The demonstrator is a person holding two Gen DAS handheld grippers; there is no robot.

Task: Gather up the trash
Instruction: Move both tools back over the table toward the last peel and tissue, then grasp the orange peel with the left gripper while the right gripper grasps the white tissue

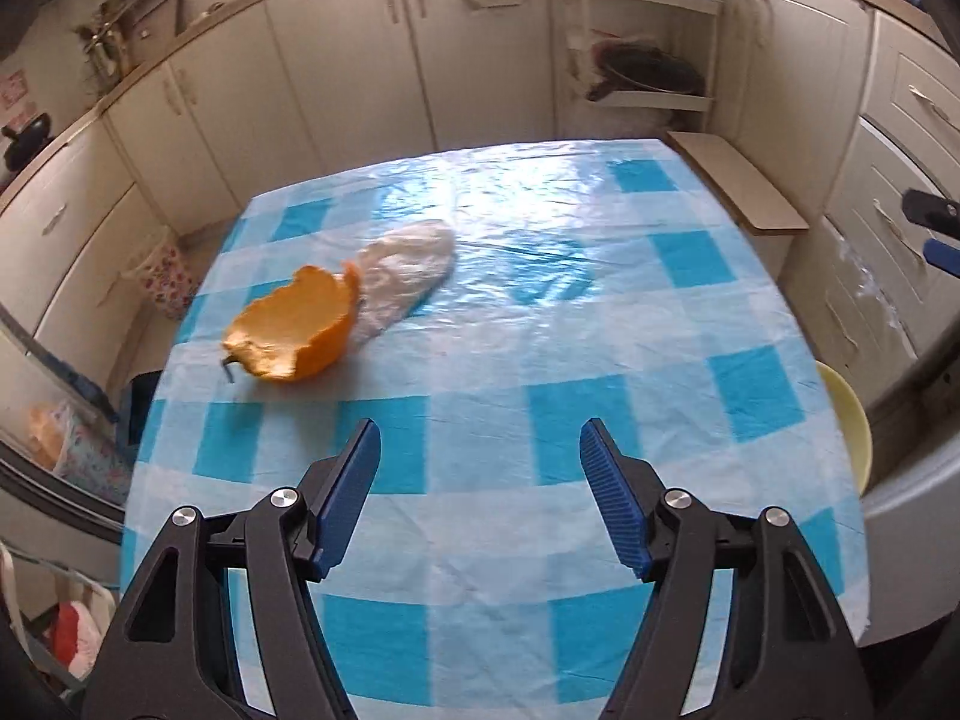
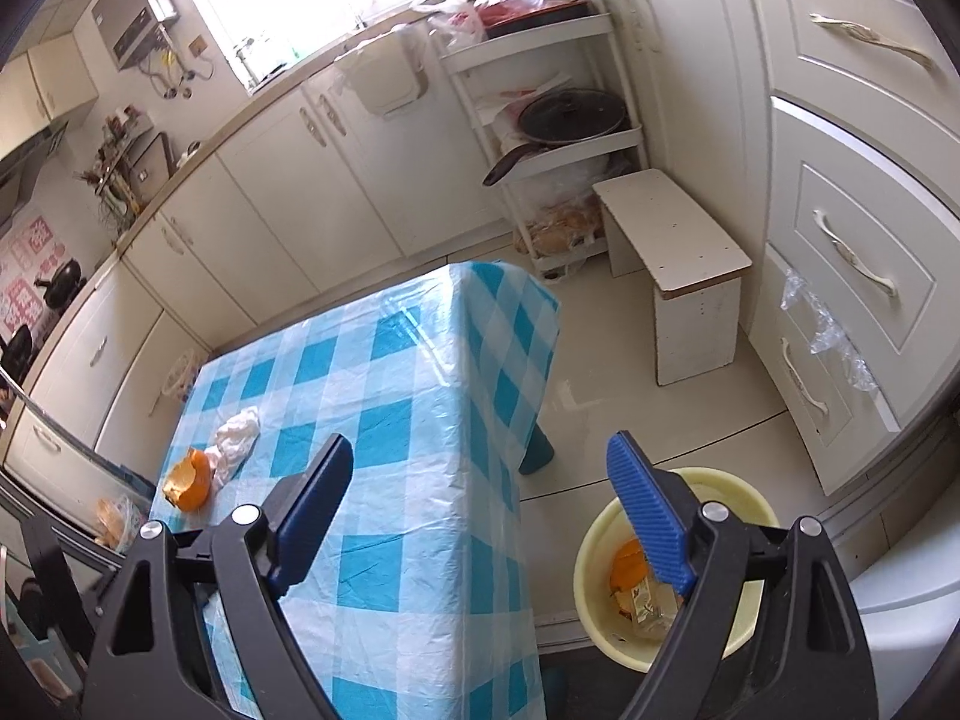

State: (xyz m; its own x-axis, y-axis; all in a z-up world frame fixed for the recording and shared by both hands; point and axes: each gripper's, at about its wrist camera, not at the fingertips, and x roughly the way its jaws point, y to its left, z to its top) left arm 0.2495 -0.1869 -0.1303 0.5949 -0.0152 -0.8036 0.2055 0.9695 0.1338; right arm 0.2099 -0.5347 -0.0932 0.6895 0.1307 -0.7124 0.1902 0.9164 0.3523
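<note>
We see peel (image 1: 297,330) and tissue (image 1: 405,276) touching, near worktop (image 1: 480,552) left edge. Left tool (image 1: 480,450) released, empty, over worktop. Right tool (image 2: 480,468) released, empty, above bin (image 2: 591,546) on floor beside worktop. We judge peel light, stiff, curled: pinch across rim. Tissue soft, crushable: grab mid-bunch.
</note>
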